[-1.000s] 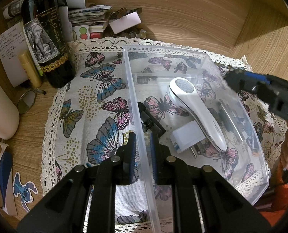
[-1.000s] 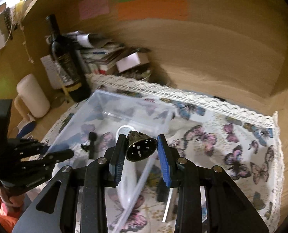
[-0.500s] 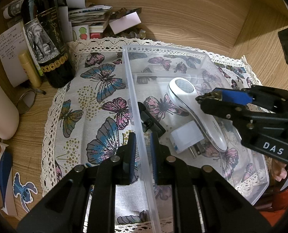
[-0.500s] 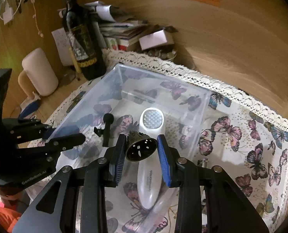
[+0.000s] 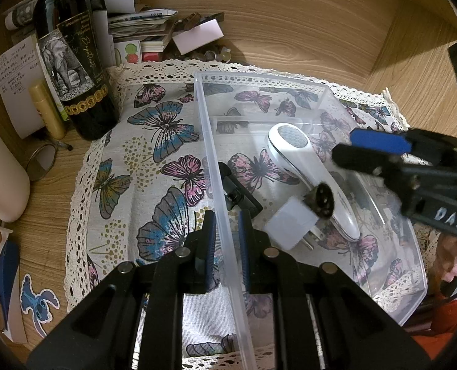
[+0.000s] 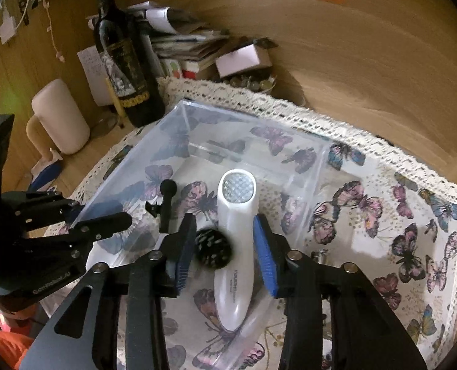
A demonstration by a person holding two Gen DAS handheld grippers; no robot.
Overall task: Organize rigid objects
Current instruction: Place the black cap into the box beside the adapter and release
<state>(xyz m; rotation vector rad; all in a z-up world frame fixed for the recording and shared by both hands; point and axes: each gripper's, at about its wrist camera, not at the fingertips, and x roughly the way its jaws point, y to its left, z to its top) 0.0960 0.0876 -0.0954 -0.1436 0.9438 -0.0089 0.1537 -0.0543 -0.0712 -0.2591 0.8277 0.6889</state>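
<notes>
A clear plastic bin [image 5: 308,84] [image 6: 246,114] stands on a butterfly cloth. My left gripper [image 5: 225,234] is shut on the bin's near-left wall. In the bin lie a white handheld device [image 5: 308,166] [image 6: 236,246], a white plug adapter [image 5: 291,223] and a black clip mount [image 5: 237,191] [image 6: 166,203]. My right gripper [image 6: 225,256] is open over the bin; it also shows in the left wrist view [image 5: 379,151]. A small dark perforated metal cap [image 6: 213,248] [image 5: 320,199] is loose between and below its fingers, blurred, over the white device.
A dark wine bottle [image 5: 71,61] [image 6: 123,61] stands at the cloth's back left, beside a cream jug [image 6: 60,117] and a yellow tube [image 5: 46,108]. Stacked papers and a small white box [image 5: 197,35] lie along the wooden back wall.
My right gripper has opened and let go of the dark metal cap, which is dropping toward the white device in the bin. My left gripper has kept its hold.
</notes>
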